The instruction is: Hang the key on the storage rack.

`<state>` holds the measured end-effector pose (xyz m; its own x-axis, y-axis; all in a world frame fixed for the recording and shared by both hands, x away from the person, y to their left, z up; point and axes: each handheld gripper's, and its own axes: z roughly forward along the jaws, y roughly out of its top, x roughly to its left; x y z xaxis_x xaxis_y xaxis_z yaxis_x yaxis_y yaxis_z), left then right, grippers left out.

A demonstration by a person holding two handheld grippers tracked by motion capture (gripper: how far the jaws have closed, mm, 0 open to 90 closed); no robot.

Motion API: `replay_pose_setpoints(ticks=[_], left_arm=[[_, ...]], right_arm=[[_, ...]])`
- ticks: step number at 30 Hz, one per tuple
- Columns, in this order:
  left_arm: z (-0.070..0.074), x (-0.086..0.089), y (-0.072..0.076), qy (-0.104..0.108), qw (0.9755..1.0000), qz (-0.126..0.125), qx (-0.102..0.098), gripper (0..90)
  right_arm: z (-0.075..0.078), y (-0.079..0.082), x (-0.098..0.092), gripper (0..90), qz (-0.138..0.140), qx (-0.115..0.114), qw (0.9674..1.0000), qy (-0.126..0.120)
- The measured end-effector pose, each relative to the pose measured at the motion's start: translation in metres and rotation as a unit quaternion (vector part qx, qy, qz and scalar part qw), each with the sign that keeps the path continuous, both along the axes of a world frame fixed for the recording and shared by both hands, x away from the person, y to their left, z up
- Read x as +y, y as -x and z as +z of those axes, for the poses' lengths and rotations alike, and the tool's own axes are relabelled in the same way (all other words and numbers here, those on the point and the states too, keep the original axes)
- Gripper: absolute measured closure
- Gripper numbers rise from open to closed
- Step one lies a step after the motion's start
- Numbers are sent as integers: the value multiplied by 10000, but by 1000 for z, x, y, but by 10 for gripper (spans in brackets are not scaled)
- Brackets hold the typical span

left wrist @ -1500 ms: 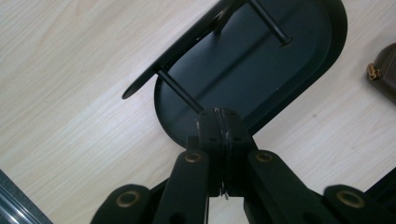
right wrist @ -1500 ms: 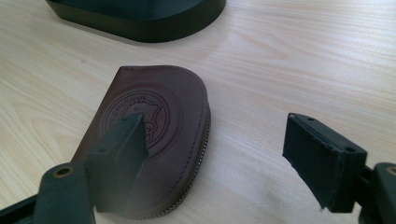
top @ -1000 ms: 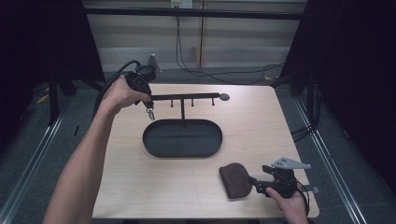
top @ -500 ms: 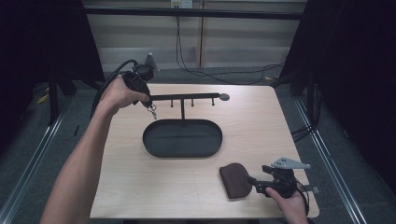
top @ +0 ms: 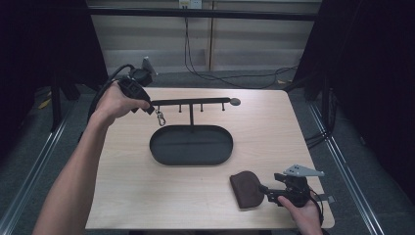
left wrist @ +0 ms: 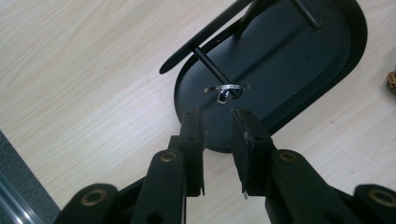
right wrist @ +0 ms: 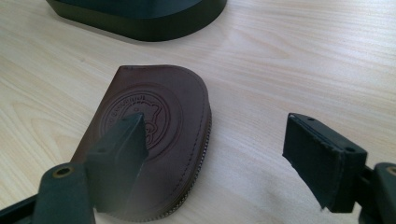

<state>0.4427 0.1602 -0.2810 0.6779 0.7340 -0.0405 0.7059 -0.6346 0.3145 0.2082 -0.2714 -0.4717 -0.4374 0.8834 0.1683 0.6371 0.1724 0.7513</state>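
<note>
A: Left gripper?
B: Jaws just opening, nothing between them; the key ring hung on the rack's end peg, just beyond at 12 o'clock. Release step, I judged; next, back away cleanly.
A: Right gripper?
B: Jaws wide, unloaded, over the brown leather pouch at 10 o'clock, below the black tray.
A: Markings?
B: Round embossed emblem, lettering unreadable.
</note>
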Motion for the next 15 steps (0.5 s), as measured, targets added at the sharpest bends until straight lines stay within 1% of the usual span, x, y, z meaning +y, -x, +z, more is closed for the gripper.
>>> replay_pose_setpoints(ticks=[4, 5, 6, 7, 8, 9, 10, 11, 13, 15], left_arm=[[-4, 7, 8, 261, 9996, -60, -117, 723], [-5, 8, 10, 244, 9996, -46, -113, 727], [-9, 11, 14, 271, 9996, -55, -117, 713], [-9, 11, 14, 271, 9996, -55, -117, 704], [-11, 13, 17, 342, 9993, 2, -156, 704], [-13, 15, 19, 379, 9991, -2, -186, 675], [-15, 17, 22, 486, 9986, 41, -200, 675], [-18, 23, 27, 594, 9978, 75, -295, 654], [-20, 25, 29, 619, 9976, 82, -306, 644], [-26, 29, 34, 695, 9969, 97, -359, 650]], right_arm=[[0, 0, 0, 213, -22, -23, 10000, 1], [0, 1, 0, 212, -35, -15, 10000, -2], [0, 0, 0, 213, -21, -21, 10000, 5], [0, 0, 0, 213, -21, -21, 10000, 5], [0, 0, 0, 212, -7, -17, 10000, 32], [0, 0, 0, 213, 20, -8, 10000, 38], [0, 0, 0, 213, 20, -8, 10000, 38], [0, 1, 1, 213, 30, 0, 10000, 41], [0, 1, 1, 213, 26, -7, 10000, 38], [0, 1, 0, 212, 15, -7, 10000, 24]])
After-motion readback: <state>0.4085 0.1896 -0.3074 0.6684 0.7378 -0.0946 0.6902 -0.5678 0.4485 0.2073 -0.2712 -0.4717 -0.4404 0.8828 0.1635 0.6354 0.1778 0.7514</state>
